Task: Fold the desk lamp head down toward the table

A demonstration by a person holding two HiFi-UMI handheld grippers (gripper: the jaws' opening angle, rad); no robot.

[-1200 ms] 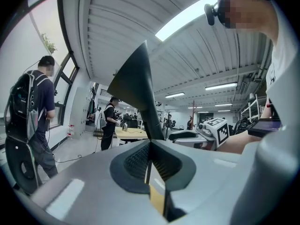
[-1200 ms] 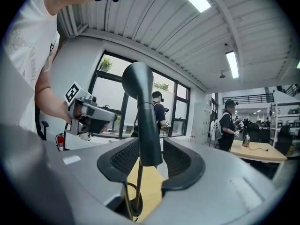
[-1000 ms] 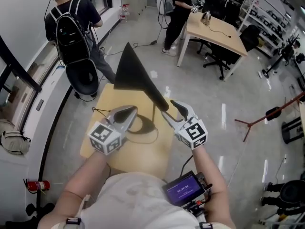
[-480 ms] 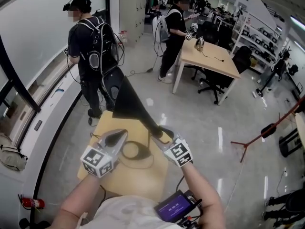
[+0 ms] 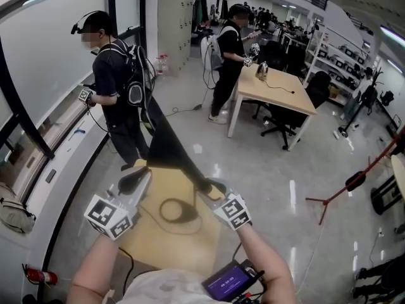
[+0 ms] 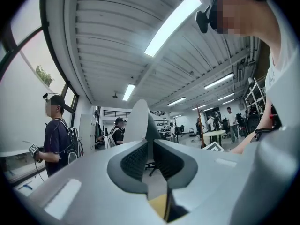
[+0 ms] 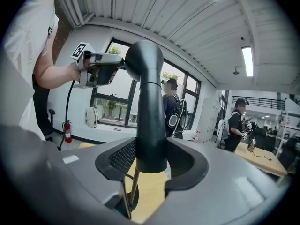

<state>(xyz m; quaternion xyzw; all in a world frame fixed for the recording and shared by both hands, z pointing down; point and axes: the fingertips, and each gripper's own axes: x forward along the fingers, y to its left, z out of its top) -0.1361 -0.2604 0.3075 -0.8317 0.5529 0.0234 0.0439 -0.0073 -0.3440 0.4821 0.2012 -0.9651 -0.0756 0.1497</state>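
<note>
At lower centre, one black desk lamp [image 5: 169, 145] stands on one wooden table [image 5: 190, 242] between two grippers, the left gripper [image 5: 137, 180] opening empty-jawed beside its head, the right gripper [image 5: 212, 189] closing on its stem; two people stand beyond, one person [image 5: 117, 100] upper left, another person [image 5: 229, 52] top centre.

Lighting was bright, even. Sources noted: ceiling strip lights [image 6: 171, 25], daylight through windows [image 7: 112, 86]. Glare streaks lay on polished floor [image 5: 292, 192]. Desk lamp [image 5: 168, 147] showed as dark silhouette against pale tabletop [image 5: 196, 236]. Gripper views had heavy fisheye bending, black corners; near jaws were out of focus.
</note>
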